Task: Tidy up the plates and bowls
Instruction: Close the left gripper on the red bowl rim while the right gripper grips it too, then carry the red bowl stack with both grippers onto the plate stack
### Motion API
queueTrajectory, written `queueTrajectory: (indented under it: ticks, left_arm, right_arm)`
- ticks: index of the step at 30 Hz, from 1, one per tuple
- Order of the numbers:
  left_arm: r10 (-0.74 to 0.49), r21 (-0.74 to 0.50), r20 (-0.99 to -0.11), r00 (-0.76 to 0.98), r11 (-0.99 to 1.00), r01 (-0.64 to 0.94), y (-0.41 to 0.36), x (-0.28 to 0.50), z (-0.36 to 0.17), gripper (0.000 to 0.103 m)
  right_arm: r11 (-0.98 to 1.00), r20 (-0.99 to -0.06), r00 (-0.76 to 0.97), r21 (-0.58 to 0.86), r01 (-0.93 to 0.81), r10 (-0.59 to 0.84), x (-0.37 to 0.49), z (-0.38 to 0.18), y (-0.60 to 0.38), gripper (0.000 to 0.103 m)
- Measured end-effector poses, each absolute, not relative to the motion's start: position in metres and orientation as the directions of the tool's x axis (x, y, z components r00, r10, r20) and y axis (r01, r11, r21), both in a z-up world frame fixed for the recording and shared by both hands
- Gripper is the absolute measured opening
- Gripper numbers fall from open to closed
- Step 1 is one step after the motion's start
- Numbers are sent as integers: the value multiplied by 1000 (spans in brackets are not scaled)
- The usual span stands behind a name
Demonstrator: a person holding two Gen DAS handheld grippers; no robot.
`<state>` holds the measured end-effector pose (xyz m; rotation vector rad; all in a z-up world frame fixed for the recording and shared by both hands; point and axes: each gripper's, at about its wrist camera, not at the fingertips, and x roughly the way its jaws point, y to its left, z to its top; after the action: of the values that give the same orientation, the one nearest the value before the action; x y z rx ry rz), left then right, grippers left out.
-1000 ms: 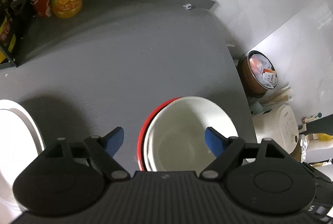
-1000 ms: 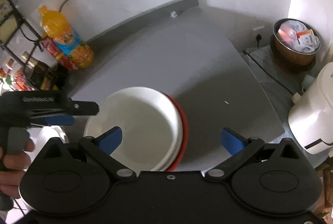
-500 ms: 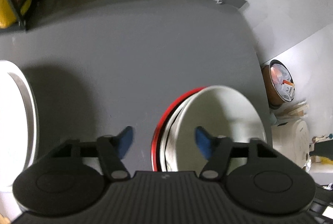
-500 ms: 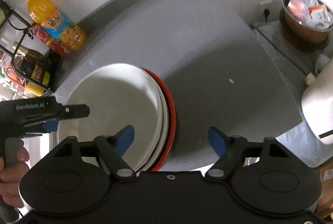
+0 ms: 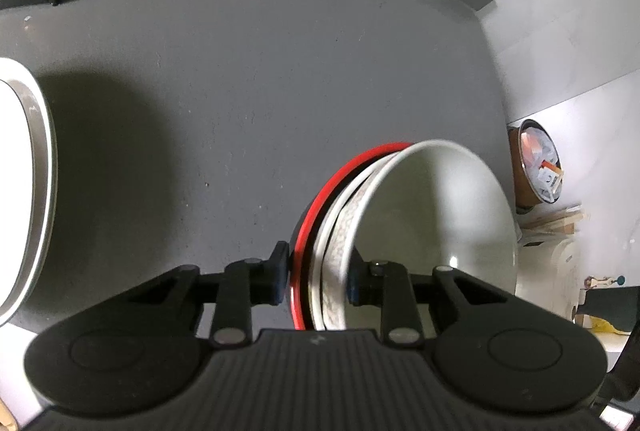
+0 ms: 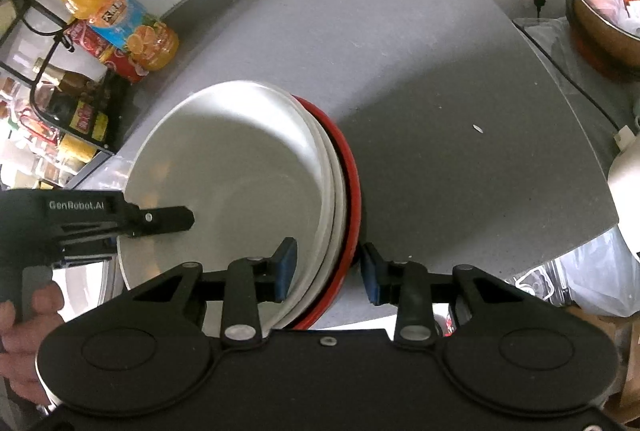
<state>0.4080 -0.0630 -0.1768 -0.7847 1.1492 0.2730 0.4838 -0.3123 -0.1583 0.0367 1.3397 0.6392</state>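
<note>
Left gripper (image 5: 316, 281) now clamped on the left rim of the bowl stack; right gripper (image 6: 328, 271) clamped on the opposite rim. One second ago both sets of jaws stood wide apart over the stack, half a second ago they were partly closed, now pads are against the rims from both sides. So grasp phase looks done; my read is next step is a two-handed lift or shift of the whole stack

Stack sits on the grey countertop (image 5: 248, 103), near its front-right edge, not visibly lifted yet. Can't confirm how firmly the right-hand pads bite, the outer pad looks just shy of the red rim in the fisheye

Count:
- white bowl (image 5: 432, 215) on top: 1
- white patterned-rim bowls under it: looks like 2, edges overlap so not certain
- red bowl (image 5: 320, 191) at bottom: 1
- white plate (image 5: 28, 187) at left edge of countertop, well apart from the stack: 1
- orange juice bottle (image 6: 116, 19): 1, back by the wall next to a red can (image 6: 112, 59) and a black wire rack (image 6: 60, 87)

Person's hand (image 6: 24, 315) visible holding the left gripper's handle
</note>
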Motion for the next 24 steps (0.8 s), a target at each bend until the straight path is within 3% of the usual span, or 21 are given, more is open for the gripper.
queueTrajectory:
  ticks: [24]
  left_arm:
    - [-239, -455, -870, 431, 727, -514, -53, 407, -182, 26]
  right_arm:
    - [852, -879, 165, 362, -378, 447, 475, -155, -307, 32]
